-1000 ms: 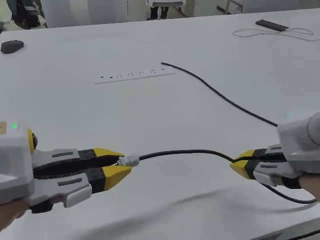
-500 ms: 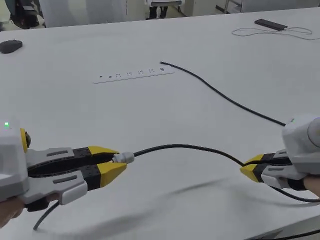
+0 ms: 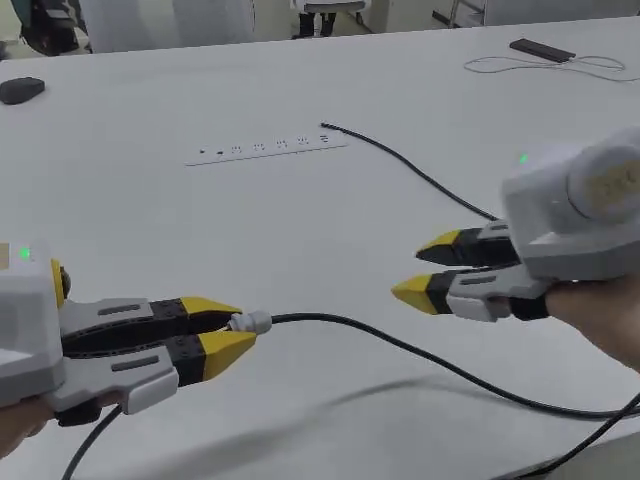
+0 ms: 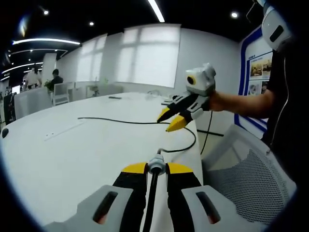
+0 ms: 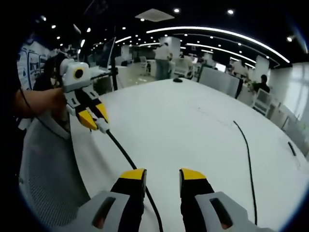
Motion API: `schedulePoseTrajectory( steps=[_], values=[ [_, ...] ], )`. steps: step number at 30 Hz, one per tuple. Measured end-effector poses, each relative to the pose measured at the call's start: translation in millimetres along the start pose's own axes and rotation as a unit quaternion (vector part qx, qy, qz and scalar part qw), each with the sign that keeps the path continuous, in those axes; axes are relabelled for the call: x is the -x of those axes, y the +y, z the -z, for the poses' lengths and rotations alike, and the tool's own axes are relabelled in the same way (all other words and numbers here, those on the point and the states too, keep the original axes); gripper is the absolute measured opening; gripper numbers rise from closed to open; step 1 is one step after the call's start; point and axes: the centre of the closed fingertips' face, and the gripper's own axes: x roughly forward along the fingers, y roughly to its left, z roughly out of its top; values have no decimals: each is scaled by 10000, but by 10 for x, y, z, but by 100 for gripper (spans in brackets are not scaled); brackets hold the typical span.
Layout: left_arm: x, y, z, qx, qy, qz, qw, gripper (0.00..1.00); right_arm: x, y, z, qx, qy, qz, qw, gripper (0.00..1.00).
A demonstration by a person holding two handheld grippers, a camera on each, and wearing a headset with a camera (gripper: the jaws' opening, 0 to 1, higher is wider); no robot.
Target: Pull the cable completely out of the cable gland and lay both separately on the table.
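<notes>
Black cable (image 3: 345,322) trails along the desk's (image 3: 300,230) near edge, threaded through the gland (image 3: 252,322) pinched in the left tool (image 3: 235,335); right tool (image 3: 420,270) hovers spread, empty. A careless regrasp could tug the gland free.

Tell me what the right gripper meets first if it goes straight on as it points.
Probably bare table: the right gripper aims over the white top, with the left gripper and its cable gland off to one side. Depth is unclear.

The right gripper (image 3: 410,270) no longer clamps the cable (image 3: 400,345); its jaws now stand apart, and it sits higher and further left. The freed cable now lies slack on the table (image 3: 300,230).
</notes>
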Motion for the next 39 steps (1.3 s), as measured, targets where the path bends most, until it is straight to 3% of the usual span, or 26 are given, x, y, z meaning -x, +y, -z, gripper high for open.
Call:
schedulePoseTrajectory(
  steps=[3, 5, 7, 9, 14, 18, 22, 26, 30, 31, 35, 37, 39],
  values=[
    [-7, -13, 4, -5, 4, 27, 10000, 14, -166, 296, -127, 414, 9, -440, 9982, 23],
    [-14, -24, 13, -17, 16, 35, 10000, 14, -263, 480, -154, 735, 44, -732, 9946, 18],
    [-21, -39, 30, -65, 51, 47, 10000, 14, -328, 553, -161, 984, 73, -779, 9921, 15],
    [-22, -57, 46, -89, 94, 80, 9999, 14, -401, 658, -82, 1226, 334, -917, 9876, 15],
    [-44, -89, 66, -114, 121, 139, 9998, 14, -468, 777, -92, 1505, 341, -1087, 9820, 10],
    [-58, -116, 67, -150, 131, 186, 9996, 14, -477, 803, -104, 1544, 337, -1133, 9809, 2],
    [-53, -117, 89, -113, 183, 194, 9996, 14, -464, 821, -85, 1568, 320, -1127, 9807, 1],
    [-15, -89, 41, -210, 158, 114, 9996, 14, -433, 752, -102, 1419, 192, -879, 9858, 0],
    [94, -34, -37, -196, -13, -50, 9998, 14, -322, 483, -20, 1239, 154, -394, 9914, 0],
    [134, -11, -49, -171, -50, -99, 9998, 14, -268, 389, 40, 1036, 171, -280, 9941, 0],
    [289, 95, -71, -248, -106, -350, 9990, 14, -98, 47, 285, 788, 403, 205, 9959, 0],
    [347, 107, -85, -219, -168, -366, 9989, 14, -25, -17, 375, 460, 394, 174, 9980, 0],
    [383, 119, -97, -185, -223, -395, 9988, 14, 21, -105, 441, 453, 432, 264, 9977, 0]
  ],
)
